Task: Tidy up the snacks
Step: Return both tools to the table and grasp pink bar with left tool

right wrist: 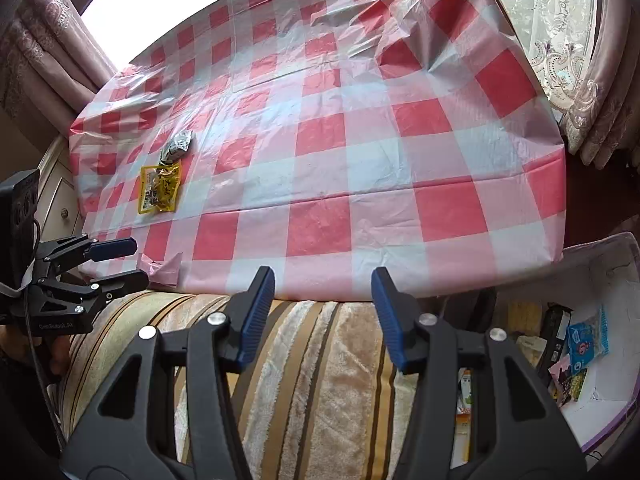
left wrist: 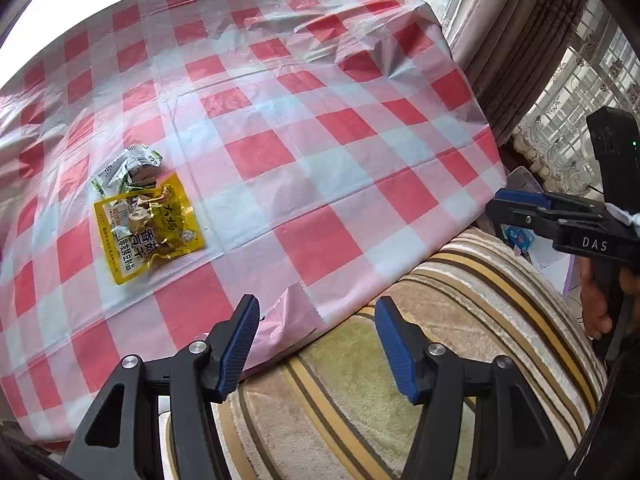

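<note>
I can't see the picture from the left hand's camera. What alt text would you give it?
Two snack packets, a yellow packet and a crumpled green-and-white packet, lie touching on a red-and-white checked tablecloth. In the foreground the left gripper stands with jaws open and empty above a striped cushion. The right gripper, held in a hand, enters from the right.

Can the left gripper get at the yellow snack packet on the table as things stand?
Probably yes. The left gripper is open and empty, and only bare checked tablecloth lies between it and the yellow packet.

Checked tablecloth, striped cushion, curtains
</note>
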